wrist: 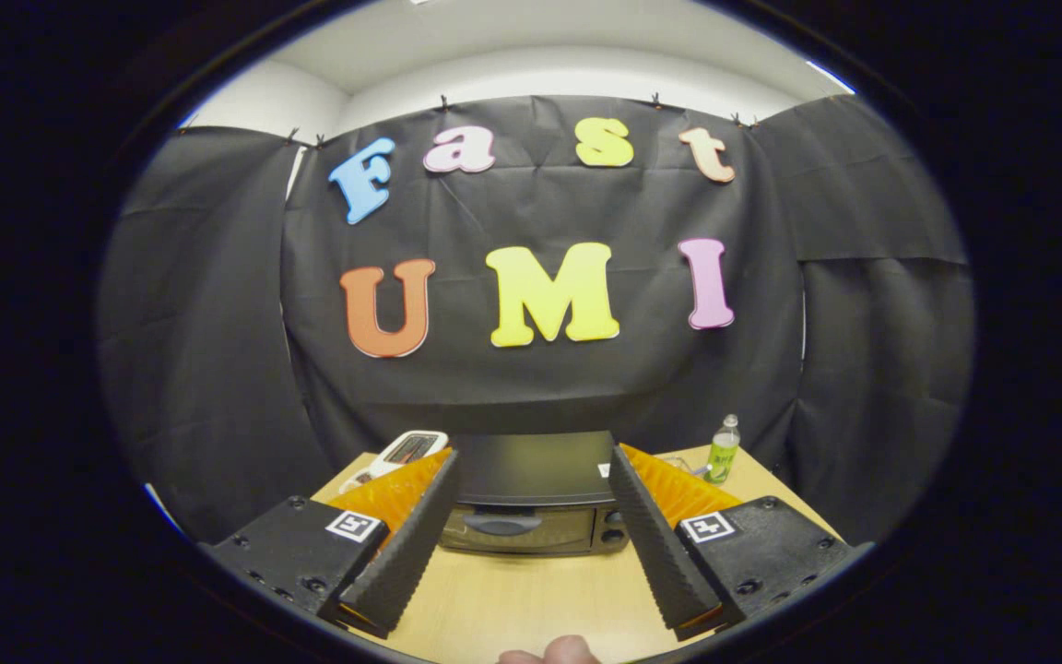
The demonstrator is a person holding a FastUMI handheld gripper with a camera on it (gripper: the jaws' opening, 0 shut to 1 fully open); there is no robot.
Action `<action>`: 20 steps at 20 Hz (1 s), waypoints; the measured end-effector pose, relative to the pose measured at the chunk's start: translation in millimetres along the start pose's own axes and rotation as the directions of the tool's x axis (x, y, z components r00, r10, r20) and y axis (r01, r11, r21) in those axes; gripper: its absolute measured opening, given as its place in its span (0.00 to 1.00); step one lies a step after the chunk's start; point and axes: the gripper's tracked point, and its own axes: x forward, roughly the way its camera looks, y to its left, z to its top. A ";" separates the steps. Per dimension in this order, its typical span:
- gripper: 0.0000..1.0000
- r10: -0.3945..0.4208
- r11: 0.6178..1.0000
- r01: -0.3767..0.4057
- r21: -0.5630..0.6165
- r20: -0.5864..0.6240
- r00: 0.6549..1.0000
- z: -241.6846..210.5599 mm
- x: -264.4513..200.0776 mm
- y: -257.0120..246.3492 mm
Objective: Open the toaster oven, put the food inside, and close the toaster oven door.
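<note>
1. Black toaster oven with a glass door (pixel 531 503) sits on the light wooden tabletop (pixel 513 599), backed up near the black cloth wall.
2. Oven door is closed; its dark curved handle (pixel 501 524) runs across the upper part of the glass.
3. Two dark knobs (pixel 612 526) sit just right of the oven door, one above the other.
4. Gripper (pixel 531 470) hangs above the tabletop, short of the oven and pointed straight at it.
5. Black ribbed fingers (pixel 411 544) are spread wide apart, nothing between them, touching nothing; the oven shows in the gap, just beyond the tips.
6. Orange ridged panels back each finger; black mount blocks with small square white markers sit at the finger bases.
7. White device with a dark red-lit panel (pixel 411 449) lies left of the oven, near its back corner.
8. Small clear plastic bottle with a green label (pixel 723 450) stands upright right of the oven, near the tabletop's far edge.
9. Fingertip of a person (pixel 560 651) shows at the near tabletop edge, on the side away from the oven.
10. Food item: cannot tell where it is.
</note>
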 end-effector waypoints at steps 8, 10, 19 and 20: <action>1.00 0.016 1.000 -0.014 0.024 -0.071 0.997 -50.3 70.2 21.7; 1.00 0.013 1.000 -0.012 0.013 -0.090 0.996 -63.0 92.8 27.1; 1.00 -0.026 1.000 0.022 -0.018 -0.239 0.971 -146.7 174.3 24.3; 1.00 -0.026 0.999 0.020 -0.025 -0.256 0.966 -155.2 178.8 24.6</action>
